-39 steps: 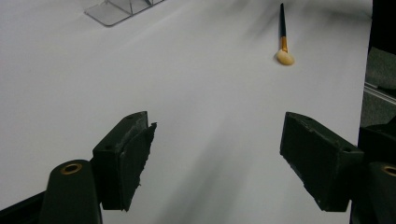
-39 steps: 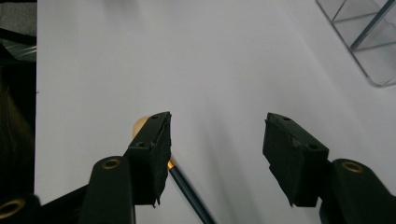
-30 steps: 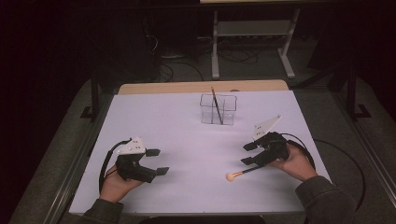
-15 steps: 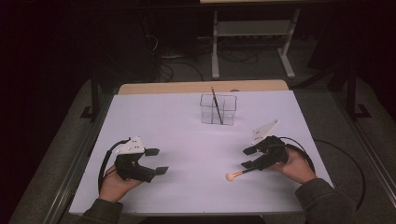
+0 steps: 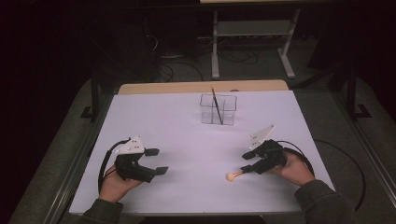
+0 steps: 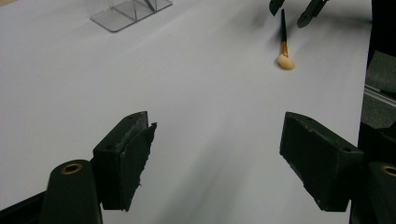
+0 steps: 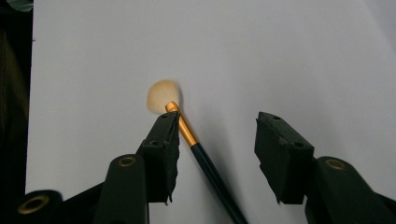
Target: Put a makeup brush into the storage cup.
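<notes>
The makeup brush (image 7: 196,144) lies flat on the white worktop (image 5: 187,140), between my right fingers (image 7: 161,140). Its dark handle runs back toward my palm and its pale fluffy head (image 7: 162,96) points out just past my fingertips. So its long axis lies almost along my fingers, not across them, slanting toward the left one, which sits right against the gold ferrule; the right finger is clear of it with bare worktop between. My right gripper (image 5: 250,162) has just been closing, half apart now, brush inside the gap but not pinched yet. I judge a straight squeeze should catch the handle near the ferrule.

My left gripper (image 5: 154,161) rests well away from the brush, fingers (image 6: 126,158) wide apart and holding nothing. Beyond both stands the clear holder (image 5: 218,109) with one dark stick in it.
</notes>
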Available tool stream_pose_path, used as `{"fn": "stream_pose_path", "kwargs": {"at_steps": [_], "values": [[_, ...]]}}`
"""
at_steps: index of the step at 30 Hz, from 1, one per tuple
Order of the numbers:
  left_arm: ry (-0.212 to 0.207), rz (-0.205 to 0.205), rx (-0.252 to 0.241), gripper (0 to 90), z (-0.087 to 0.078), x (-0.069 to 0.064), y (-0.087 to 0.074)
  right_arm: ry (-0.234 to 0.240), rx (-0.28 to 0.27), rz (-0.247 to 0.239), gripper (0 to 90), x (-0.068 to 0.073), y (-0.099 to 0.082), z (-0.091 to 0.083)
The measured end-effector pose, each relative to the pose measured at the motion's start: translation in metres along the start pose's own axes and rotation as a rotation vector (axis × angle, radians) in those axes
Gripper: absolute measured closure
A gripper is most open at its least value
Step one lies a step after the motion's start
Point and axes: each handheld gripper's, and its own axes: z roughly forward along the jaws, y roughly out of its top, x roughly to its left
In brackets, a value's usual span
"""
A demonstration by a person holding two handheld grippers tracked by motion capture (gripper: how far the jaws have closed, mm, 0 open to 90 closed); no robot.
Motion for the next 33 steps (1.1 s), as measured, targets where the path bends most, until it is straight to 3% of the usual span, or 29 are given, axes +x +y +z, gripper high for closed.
{"fn": "stream_pose_path", "kwargs": {"at_steps": [8, 22, 33], "values": [[0.0, -0.002, -0.002, 24.0, 0.0, 0.0, 0.0, 0.007, 0.011, -0.004, 52.7, 0.002, -0.003, 0.001], [-0.005, -0.007, -0.004, 23.9, 0.0, 0.001, -0.001, 0.04, 0.082, -0.065, 63.2, 0.007, 0.002, 0.011], [-0.006, -0.007, -0.004, 23.4, 0.0, 0.001, -0.001, 0.033, 0.138, -0.109, 71.4, 0.007, 0.004, 0.02]]}}
